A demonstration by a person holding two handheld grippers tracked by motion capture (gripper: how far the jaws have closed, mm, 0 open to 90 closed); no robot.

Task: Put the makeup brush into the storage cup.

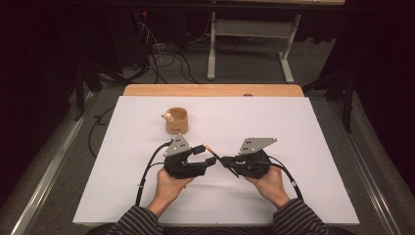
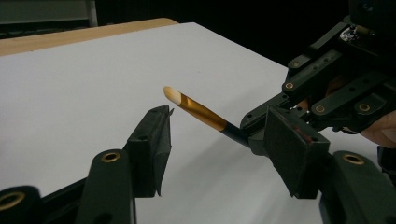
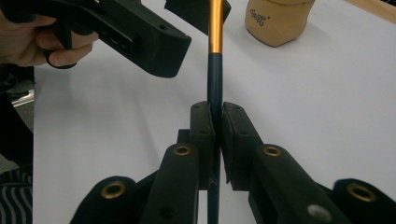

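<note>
Clamping a brush [image 3: 215, 70] by its dark handle, the right gripper [image 3: 215, 123] holds it mid-counter [image 1: 303, 147]; its orange end lies untouched between the left gripper's [image 2: 219, 140] part-open jaws, near a wooden cup [image 1: 176, 120].

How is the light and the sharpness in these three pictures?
High view: white table bright, room behind dark, the cup a little soft. Left gripper view: brush sharp, near jaws blurred. Right gripper view: right gripper sharp on the brush, cup cropped at the top edge.
</note>
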